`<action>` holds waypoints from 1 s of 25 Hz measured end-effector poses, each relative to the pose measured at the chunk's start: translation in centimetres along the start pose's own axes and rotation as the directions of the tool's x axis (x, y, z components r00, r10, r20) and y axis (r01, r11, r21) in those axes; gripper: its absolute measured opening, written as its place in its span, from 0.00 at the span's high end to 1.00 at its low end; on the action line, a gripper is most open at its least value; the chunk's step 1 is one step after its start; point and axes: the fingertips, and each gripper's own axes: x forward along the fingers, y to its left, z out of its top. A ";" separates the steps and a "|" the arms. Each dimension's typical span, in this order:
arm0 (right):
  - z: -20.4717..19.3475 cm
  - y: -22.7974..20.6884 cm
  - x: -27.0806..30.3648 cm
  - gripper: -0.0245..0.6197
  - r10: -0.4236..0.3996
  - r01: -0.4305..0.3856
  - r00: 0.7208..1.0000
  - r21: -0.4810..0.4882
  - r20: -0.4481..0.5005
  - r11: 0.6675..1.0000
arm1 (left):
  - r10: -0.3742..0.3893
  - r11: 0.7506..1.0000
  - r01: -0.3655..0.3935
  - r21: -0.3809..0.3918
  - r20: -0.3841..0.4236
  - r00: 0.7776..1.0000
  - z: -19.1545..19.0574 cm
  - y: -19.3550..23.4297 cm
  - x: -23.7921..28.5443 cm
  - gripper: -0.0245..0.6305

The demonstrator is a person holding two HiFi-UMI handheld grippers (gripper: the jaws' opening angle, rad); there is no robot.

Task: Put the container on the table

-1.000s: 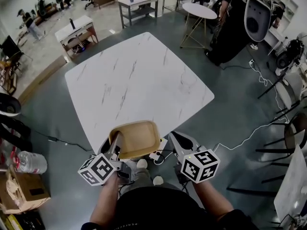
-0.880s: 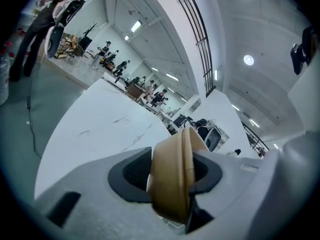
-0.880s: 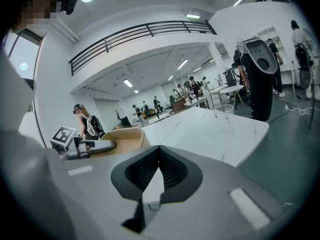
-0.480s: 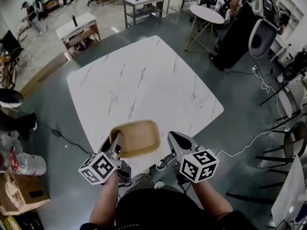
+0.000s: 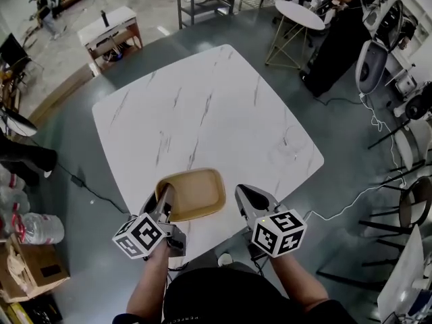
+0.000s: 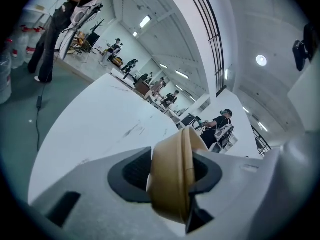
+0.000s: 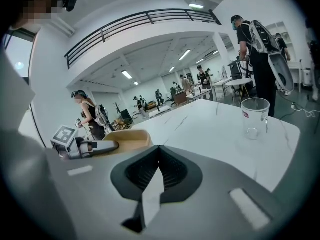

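Tan shallow container (image 5: 196,193), rounded rectangle, empty, at table's (image 5: 202,113) 6 o'clock edge, left gripper (image 5: 164,198) jaws half-wide, clamped on its 9 o'clock rim, right gripper (image 5: 242,194) jaws together, holding nothing

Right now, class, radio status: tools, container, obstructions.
Left tool shut on rim of tan shallow container. Right tool shut, empty. Container over white marbled table, near corner. Clear glass cup stands apart.

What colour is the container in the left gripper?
Tan, a light yellowish brown; the container shows best in the head view.
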 end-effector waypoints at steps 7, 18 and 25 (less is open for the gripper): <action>-0.4 0.1 2.4 0.96 0.005 -0.005 0.999 -0.011 -0.041 1.000 | 0.053 0.998 -0.053 -0.021 0.011 0.999 0.9 2.5 1.2 0.73; -1.7 0.6 4.5 0.96 0.017 -0.018 0.996 -0.007 -0.093 1.000 | 0.098 0.995 -0.098 -0.004 -0.014 0.995 0.8 4.6 2.3 0.73; -2.2 0.7 5.8 0.96 0.022 -0.022 0.994 0.003 -0.106 1.000 | 0.134 0.990 -0.132 0.044 -0.026 0.991 0.8 5.8 3.1 0.72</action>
